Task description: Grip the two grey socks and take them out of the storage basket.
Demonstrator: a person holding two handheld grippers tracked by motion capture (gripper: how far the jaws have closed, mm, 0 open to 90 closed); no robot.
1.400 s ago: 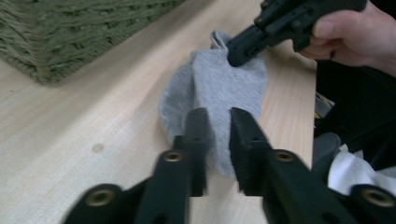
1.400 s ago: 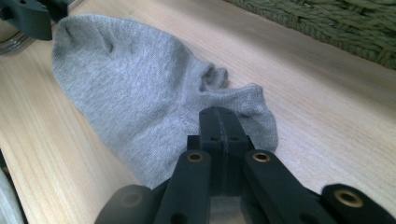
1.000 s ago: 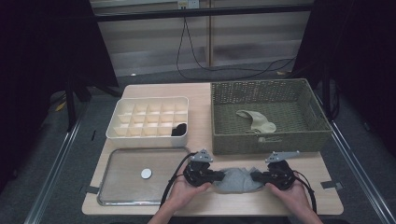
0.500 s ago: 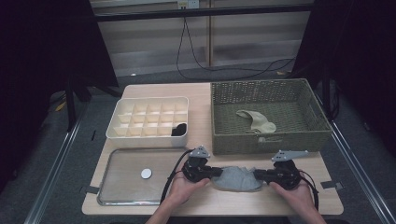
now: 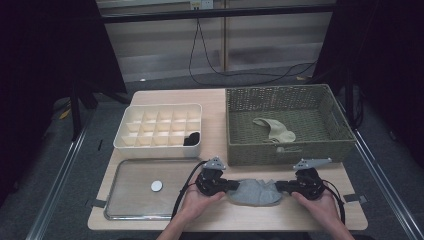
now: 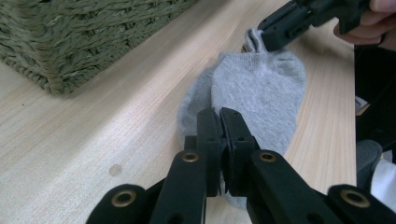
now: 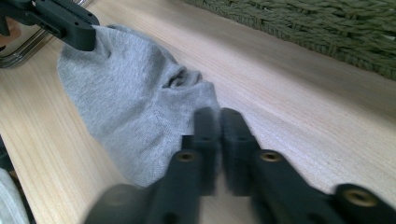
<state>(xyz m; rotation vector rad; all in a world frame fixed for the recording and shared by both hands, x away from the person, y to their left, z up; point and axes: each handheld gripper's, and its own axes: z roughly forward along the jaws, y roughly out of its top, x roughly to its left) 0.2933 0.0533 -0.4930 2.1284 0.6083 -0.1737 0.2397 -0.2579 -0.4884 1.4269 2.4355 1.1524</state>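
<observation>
Moved: right claw (image 5: 281, 186) has just been closing on the sock's end.
Sock (image 5: 255, 192): grey, soft, lying flat on the desk (image 5: 220, 100).
Left claw (image 5: 234, 186): pinching the other end.

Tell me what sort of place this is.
Most likely a lab bench set up for recording handling work, not a home. A lone wooden table stands between dark curtains, cables trail across the floor behind it, and a wicker basket, a compartment box and a metal tray are laid out like props.
</observation>
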